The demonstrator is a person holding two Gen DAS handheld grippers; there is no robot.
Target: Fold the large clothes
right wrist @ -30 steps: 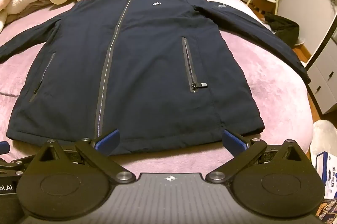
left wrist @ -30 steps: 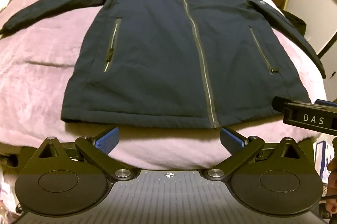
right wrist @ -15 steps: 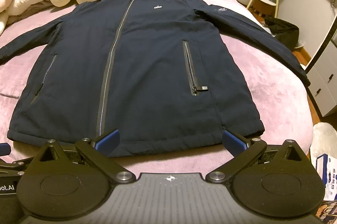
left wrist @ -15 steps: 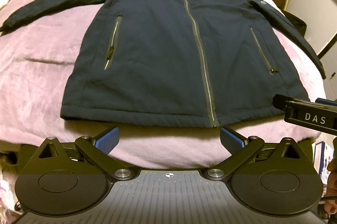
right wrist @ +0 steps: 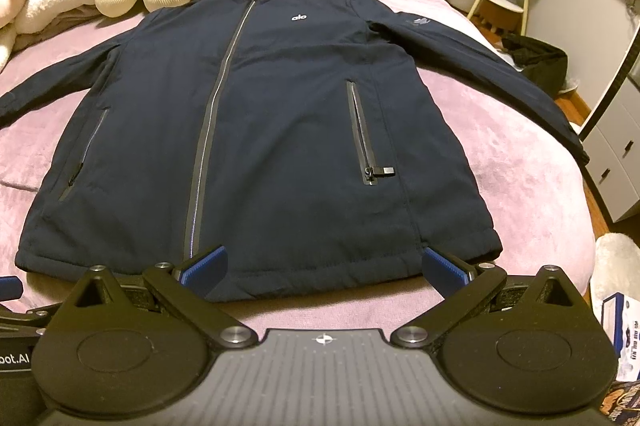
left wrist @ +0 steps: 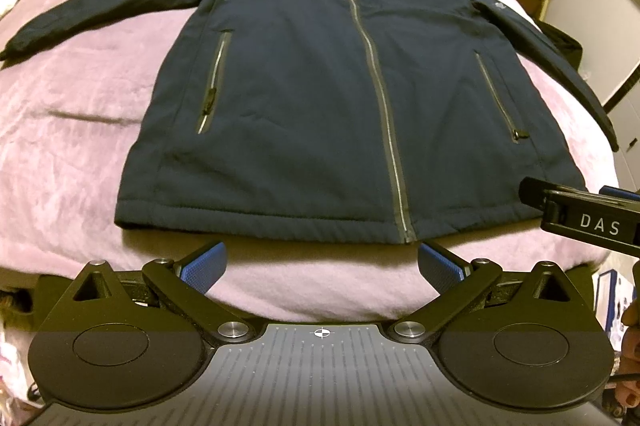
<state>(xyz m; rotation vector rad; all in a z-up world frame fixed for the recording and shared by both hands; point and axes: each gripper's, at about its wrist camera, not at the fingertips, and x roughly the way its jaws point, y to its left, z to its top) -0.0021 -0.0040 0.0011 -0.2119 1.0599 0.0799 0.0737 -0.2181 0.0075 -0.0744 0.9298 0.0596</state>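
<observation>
Left gripper (left wrist: 322, 264): jaws spread wide, nothing between them; blue fingertips (left wrist: 202, 264) level with each other, pointing forward.
Right gripper (right wrist: 324, 266): jaws spread wide, nothing between them; blue fingertips (right wrist: 446, 268) level, pointing forward.
Relative placing: side by side; the right gripper's black finger, marked "DAS", shows at the right of the left jaws, and the left gripper's body shows at the left of the right jaws.
Hand (left wrist: 632, 358): part of it visible, low and right of the left jaws, at the frame edge.
</observation>
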